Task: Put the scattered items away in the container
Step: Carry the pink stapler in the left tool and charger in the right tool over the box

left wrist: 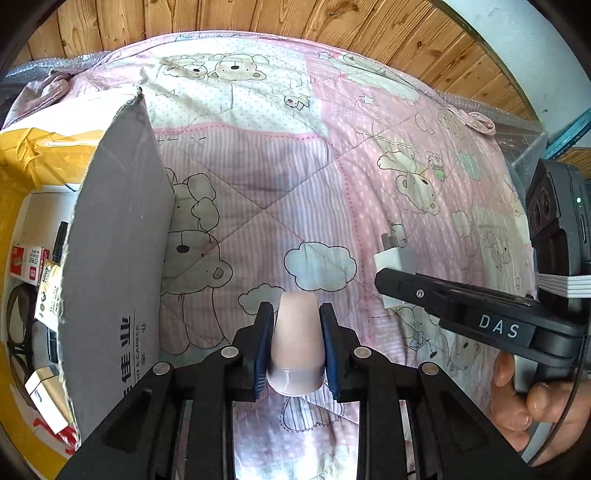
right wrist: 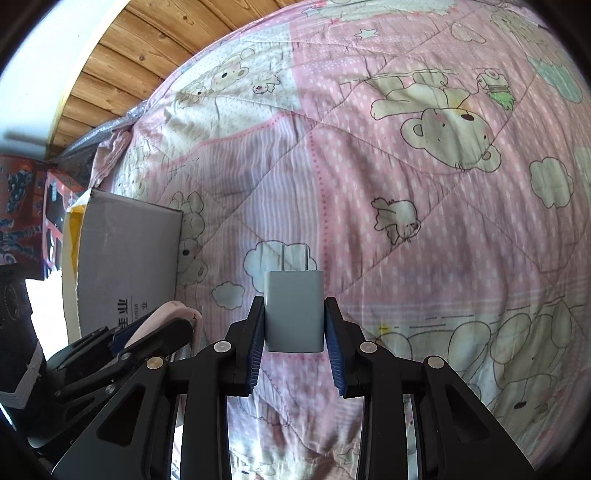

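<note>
My left gripper [left wrist: 296,317] is shut on a pale pink bottle [left wrist: 296,343], held above the pink bear quilt [left wrist: 258,147]. My right gripper [right wrist: 294,308] is shut on a white plug charger [right wrist: 294,310], prongs pointing away. In the left wrist view the right gripper [left wrist: 384,284] reaches in from the right with the charger [left wrist: 393,258] at its tip. The cardboard box [left wrist: 118,258] stands open at the left, its grey flap upright beside the left gripper. Inside it lie several small packages [left wrist: 33,264]. In the right wrist view the box [right wrist: 125,258] sits left of the charger.
A yellow bag [left wrist: 44,151] lines the box's far side. A wooden wall [left wrist: 258,14] runs behind the bed. A person's hand [left wrist: 524,398] holds the right gripper's handle. Red printed packaging [right wrist: 26,206] stands at the far left of the right wrist view.
</note>
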### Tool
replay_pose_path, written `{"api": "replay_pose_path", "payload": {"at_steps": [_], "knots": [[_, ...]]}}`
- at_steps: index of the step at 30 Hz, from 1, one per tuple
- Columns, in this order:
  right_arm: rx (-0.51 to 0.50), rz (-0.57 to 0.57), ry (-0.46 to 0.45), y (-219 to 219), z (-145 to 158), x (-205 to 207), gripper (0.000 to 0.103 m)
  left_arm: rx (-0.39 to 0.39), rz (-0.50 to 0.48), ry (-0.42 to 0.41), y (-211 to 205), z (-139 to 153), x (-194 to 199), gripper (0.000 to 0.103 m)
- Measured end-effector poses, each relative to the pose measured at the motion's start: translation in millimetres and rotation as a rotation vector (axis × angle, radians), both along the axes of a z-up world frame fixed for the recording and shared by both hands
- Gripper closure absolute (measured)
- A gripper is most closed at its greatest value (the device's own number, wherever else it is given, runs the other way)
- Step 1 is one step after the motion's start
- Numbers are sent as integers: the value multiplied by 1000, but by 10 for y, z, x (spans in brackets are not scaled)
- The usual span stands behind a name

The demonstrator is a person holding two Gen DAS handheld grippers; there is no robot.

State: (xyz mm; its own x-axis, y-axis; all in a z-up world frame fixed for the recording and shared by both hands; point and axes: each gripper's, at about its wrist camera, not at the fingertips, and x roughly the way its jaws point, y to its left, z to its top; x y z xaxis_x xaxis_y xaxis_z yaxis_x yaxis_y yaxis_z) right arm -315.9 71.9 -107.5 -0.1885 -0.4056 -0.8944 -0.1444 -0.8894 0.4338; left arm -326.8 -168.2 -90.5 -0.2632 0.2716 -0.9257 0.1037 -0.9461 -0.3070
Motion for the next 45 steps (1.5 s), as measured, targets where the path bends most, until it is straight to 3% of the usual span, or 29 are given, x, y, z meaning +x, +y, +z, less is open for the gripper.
{"api": "replay_pose_path", "payload": {"at_steps": [15,32,45], "knots": [[-6,41,31,-269,281,575,71,24,40,74,-49,506,591,77],[-20,98,77,-638,568,1288,71,61,89,116,-180,781,1391,77],[-27,209,120,-1200,862,1497,71,79,137,153,-470,989,1858,77]]}}
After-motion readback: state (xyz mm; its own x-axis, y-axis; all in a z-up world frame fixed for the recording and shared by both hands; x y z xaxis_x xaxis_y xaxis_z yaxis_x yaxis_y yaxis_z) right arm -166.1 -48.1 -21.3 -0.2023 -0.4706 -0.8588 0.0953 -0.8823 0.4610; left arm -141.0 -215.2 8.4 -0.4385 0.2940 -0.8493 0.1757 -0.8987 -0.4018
